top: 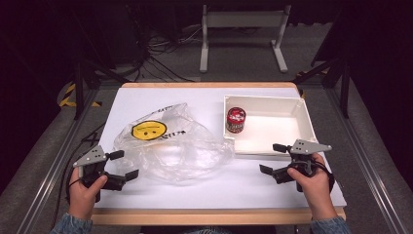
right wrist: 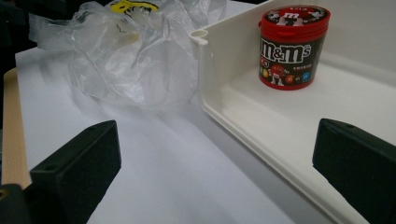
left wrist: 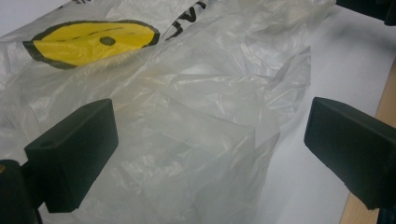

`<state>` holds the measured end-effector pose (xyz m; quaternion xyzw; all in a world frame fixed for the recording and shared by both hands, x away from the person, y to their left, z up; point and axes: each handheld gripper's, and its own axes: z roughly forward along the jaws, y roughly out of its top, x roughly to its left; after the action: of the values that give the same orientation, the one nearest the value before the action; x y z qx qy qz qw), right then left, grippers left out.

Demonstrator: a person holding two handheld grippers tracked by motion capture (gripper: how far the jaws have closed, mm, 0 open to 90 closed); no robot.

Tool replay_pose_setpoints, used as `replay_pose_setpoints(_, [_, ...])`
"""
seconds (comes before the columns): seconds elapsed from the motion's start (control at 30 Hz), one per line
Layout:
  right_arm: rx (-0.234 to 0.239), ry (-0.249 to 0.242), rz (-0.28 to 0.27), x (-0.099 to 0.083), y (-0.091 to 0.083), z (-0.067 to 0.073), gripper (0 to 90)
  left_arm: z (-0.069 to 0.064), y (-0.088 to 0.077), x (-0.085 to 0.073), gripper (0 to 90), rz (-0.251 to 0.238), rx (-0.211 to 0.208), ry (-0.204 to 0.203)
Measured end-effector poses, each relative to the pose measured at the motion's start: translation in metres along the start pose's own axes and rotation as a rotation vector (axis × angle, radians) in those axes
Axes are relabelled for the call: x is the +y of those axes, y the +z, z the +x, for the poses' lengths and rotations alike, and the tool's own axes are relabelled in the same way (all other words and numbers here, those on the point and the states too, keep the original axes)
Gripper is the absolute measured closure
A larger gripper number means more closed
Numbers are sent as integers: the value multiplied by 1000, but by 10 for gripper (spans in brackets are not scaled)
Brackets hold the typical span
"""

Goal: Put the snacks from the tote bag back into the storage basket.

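Observation:
A crumpled clear plastic bag (top: 173,144) with a yellow smiley face print lies on the left half of the white table. My left gripper (top: 124,165) is open at the bag's near left edge; in the left gripper view the bag (left wrist: 187,116) lies between and beyond its jaws. A red M&M's tub (top: 235,120) stands upright in the far left corner of the white bin (top: 306,127). My right gripper (top: 273,158) is open by the bin's near wall, holding nothing. The right gripper view shows the tub (right wrist: 292,46), the bin (right wrist: 280,121) and the bag (right wrist: 126,56).
The white tabletop (top: 219,187) has a wooden edge along the front. A white frame stand (top: 243,34) and loose cables (top: 160,58) are on the floor behind the table. Dark tripod legs (top: 78,87) stand at both sides.

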<state>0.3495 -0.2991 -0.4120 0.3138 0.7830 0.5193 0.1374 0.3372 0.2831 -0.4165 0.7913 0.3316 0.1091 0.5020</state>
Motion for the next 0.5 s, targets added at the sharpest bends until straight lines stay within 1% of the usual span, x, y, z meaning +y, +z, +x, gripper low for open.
replay_pose_setpoints(0.03, [-4,4,2,-3,1,0,11,0,1,-2,37,-2,-4,-13])
replay_pose_setpoints(0.07, [-5,8,2,-5,1,1,10,0,1,-4,37,-3,-6,-16])
replay_pose_setpoints(0.13, [-13,6,-4,-9,1,1,10,1,2,-6,34,-4,1,-10])
replay_pose_setpoints(0.17, [-26,7,-13,-11,1,1,10,1,2,-7,34,0,1,-6])
replay_pose_setpoints(0.27, [-36,26,-17,-18,3,1,10,2,4,-9,33,-12,2,-4])
replay_pose_setpoints(0.3, [-37,33,-12,-20,5,1,8,2,4,-9,33,-11,9,2])
replay_pose_setpoints(0.33, [-43,33,8,-24,9,2,8,2,5,-10,32,-9,10,3])
replay_pose_setpoints(0.37, [-43,33,8,-24,9,2,8,3,6,-10,32,-3,15,8])
replay_pose_setpoints(0.43, [-50,29,34,-28,14,4,5,5,9,-14,32,10,28,11])
replay_pose_setpoints(0.5, [-49,29,38,-28,14,4,5,6,10,-15,32,13,32,16])
